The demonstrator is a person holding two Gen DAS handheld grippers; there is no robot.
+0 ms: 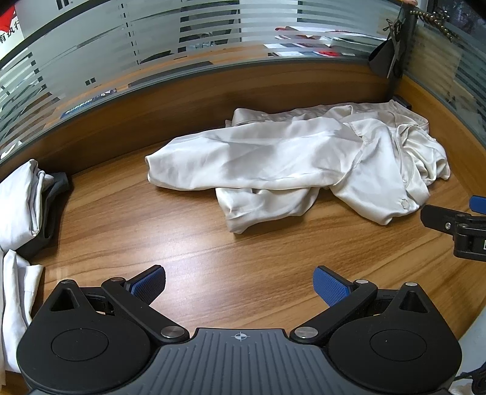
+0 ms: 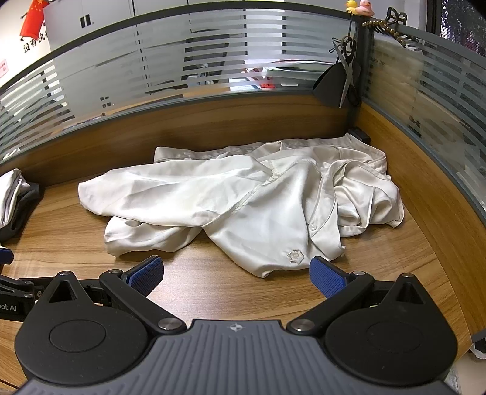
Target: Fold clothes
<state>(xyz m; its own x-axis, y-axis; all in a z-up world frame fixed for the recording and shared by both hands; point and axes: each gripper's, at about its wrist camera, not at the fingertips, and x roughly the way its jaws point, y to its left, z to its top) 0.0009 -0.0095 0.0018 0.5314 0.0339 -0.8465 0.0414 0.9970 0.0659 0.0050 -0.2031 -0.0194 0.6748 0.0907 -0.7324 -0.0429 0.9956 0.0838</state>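
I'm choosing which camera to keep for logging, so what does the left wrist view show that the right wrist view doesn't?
Only the left wrist view: a second white cloth at the desk's near left edge, and the right tool seen from the side.

Only the right wrist view: two toy ducks on the partition, and the hanging scissors shown clearly.

Both: the crumpled cream shirt on the wooden desk, the folded pile at left, and open tools touching nothing.
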